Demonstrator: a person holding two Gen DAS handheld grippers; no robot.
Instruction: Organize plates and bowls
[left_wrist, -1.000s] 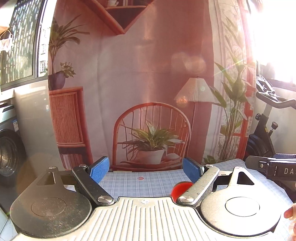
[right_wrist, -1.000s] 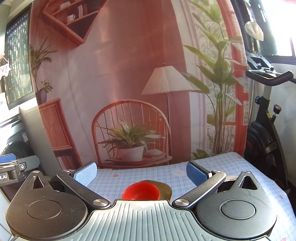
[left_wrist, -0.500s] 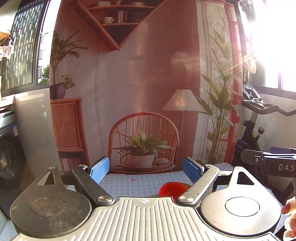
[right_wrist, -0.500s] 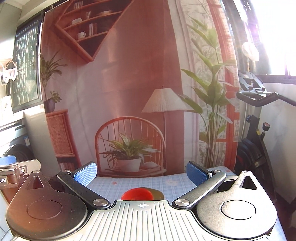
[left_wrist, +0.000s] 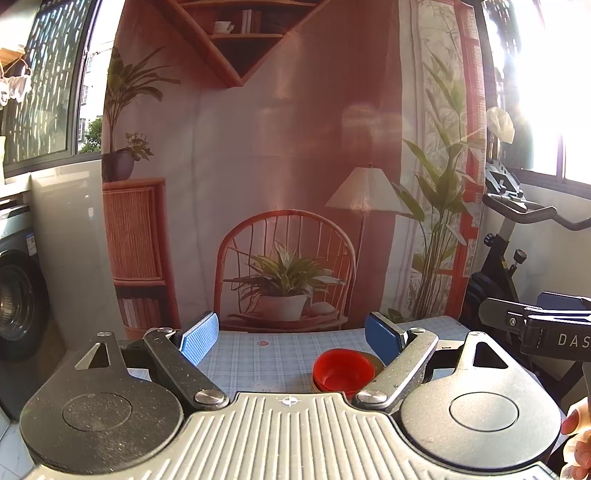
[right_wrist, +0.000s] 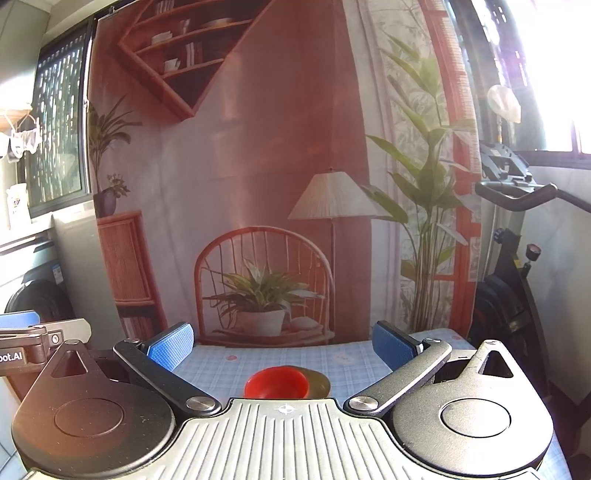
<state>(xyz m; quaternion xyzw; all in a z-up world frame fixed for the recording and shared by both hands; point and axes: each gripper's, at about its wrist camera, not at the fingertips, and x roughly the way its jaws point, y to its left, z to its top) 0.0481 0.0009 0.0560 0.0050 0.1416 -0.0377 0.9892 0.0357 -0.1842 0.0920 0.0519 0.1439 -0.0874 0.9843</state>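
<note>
Bowls (right_wrist: 276, 383), red nested in olive, sit on the bench (right_wrist: 258, 363) at 6 o'clock, farther off than a second ago: both hands have backed away. Left gripper (left_wrist: 291, 334) and right gripper (right_wrist: 282, 345) show fingers spread, empty; stacking looks finished.

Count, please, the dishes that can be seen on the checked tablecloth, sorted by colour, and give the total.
Red bowl: 1
Olive-brown dish behind the red bowl, mostly hidden: 1
Total: 2
The red item looks like a stack in the left wrist view, but how many are nested cannot be told, so it counts as 1.
</note>
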